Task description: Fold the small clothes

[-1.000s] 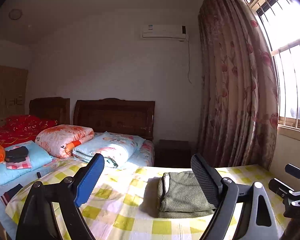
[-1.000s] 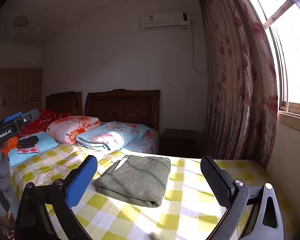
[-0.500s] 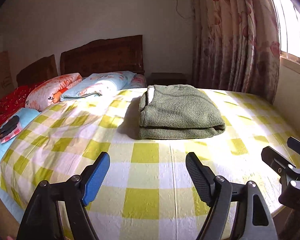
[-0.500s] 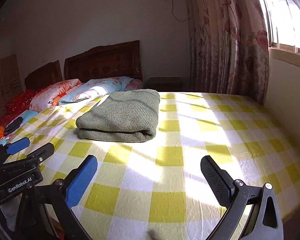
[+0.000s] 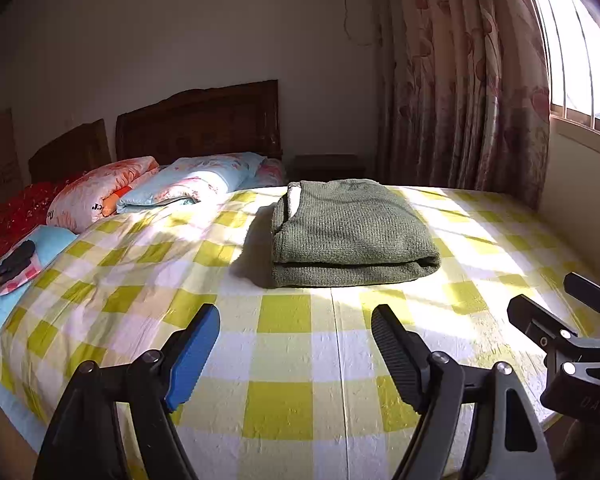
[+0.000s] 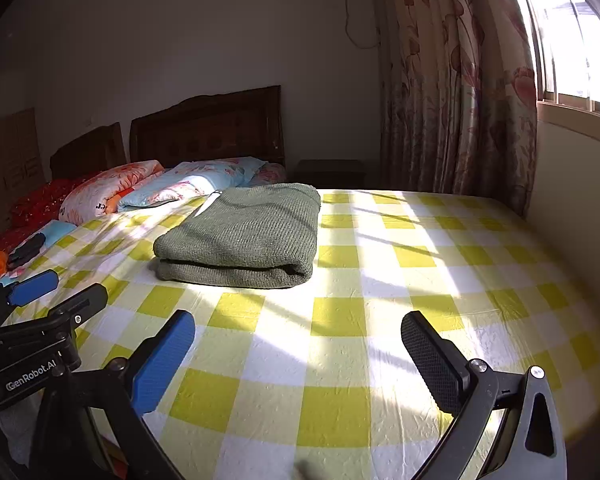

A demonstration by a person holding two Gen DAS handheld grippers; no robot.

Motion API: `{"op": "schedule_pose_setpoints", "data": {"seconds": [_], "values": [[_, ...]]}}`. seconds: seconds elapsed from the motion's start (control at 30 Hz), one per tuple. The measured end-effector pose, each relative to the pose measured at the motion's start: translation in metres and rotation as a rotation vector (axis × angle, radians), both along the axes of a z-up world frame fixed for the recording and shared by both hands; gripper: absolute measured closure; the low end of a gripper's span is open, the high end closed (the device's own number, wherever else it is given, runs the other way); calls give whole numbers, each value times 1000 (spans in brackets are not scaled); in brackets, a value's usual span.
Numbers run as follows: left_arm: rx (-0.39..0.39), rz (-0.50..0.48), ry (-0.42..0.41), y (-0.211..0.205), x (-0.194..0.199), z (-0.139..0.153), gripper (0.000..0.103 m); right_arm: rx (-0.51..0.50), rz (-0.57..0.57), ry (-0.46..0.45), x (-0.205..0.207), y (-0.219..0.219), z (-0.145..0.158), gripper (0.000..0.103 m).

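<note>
A green knitted garment (image 5: 348, 232) lies folded in a neat rectangle on the yellow-and-white checked bedsheet (image 5: 284, 360); it also shows in the right wrist view as the folded garment (image 6: 244, 236). My left gripper (image 5: 296, 332) hovers low over the sheet, short of the garment, jaws wide with nothing between them. My right gripper (image 6: 298, 340) is also open and empty, to the right of the left one and nearer than the garment. Each gripper shows at the edge of the other's view.
Folded quilts and pillows (image 5: 188, 184) are piled by the wooden headboard (image 5: 204, 120). A small stack with a dark item (image 5: 16, 264) lies at the left edge. Floral curtains (image 5: 468, 80) and a window wall (image 6: 572, 184) bound the bed's right side.
Both grippers dropped and tilted down from facing the wall to facing the bed in the first half second, then stayed still. The left jaws narrowed slightly. The garment has not moved.
</note>
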State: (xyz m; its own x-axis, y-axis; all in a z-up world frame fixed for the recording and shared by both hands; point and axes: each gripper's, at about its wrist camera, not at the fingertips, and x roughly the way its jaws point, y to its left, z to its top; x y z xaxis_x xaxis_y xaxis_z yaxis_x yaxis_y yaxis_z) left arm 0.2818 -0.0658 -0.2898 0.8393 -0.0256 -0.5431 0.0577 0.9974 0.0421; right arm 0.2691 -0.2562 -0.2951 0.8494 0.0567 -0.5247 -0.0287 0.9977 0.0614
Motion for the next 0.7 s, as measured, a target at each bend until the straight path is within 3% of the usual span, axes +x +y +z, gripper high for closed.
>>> {"op": "schedule_pose_setpoints", "data": {"seconds": [0.7], "values": [[10, -1, -4, -1, -1, 0, 23, -2, 6, 4, 1, 5, -4, 0]]}}
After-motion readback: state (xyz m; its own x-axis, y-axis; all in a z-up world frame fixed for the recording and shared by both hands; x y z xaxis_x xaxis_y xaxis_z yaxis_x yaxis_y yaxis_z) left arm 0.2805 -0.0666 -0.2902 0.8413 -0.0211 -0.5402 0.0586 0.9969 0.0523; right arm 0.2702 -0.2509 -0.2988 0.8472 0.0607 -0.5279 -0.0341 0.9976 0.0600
